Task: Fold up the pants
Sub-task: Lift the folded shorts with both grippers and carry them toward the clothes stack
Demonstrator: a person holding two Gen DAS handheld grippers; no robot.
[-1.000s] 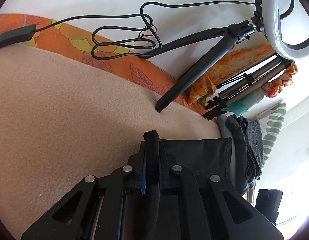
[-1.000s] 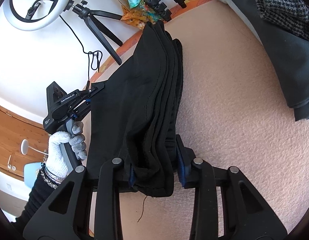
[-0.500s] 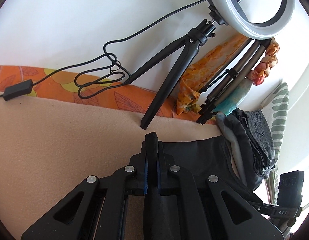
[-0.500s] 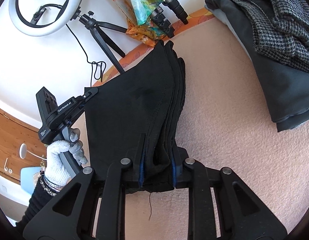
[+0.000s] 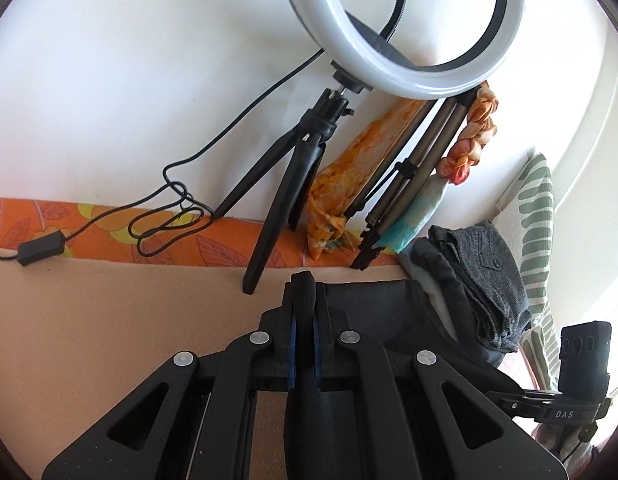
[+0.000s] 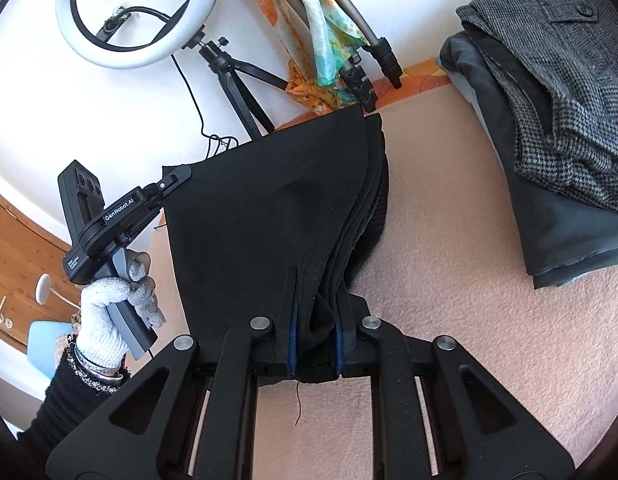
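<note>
Holding the pants (image 6: 269,216) by one edge with both grippers: right gripper (image 6: 313,344) near the camera has its fingers closing on a thick bunch of layered black cloth, left gripper (image 6: 181,174) further left is clenched on the other corner, a gloved hand (image 6: 109,316) on its handle. Pants hang stretched between them, far end apparently trailing on the pink blanket (image 6: 449,300).

To do this step well, my take: keep both corners level and the top edge taut, let the right fingers finish biting before pulling, carry the edge over to meet the far end so layers stack square, stay clear of the folded grey clothes (image 6: 557,120) at right and the ring light (image 6: 137,12) tripod at the far wall.

Versus a second ago: both grippers sit higher, the cloth is pulled flatter and wider, right fingers are narrower on the bunch, and the ring light has come more into the left view.
</note>
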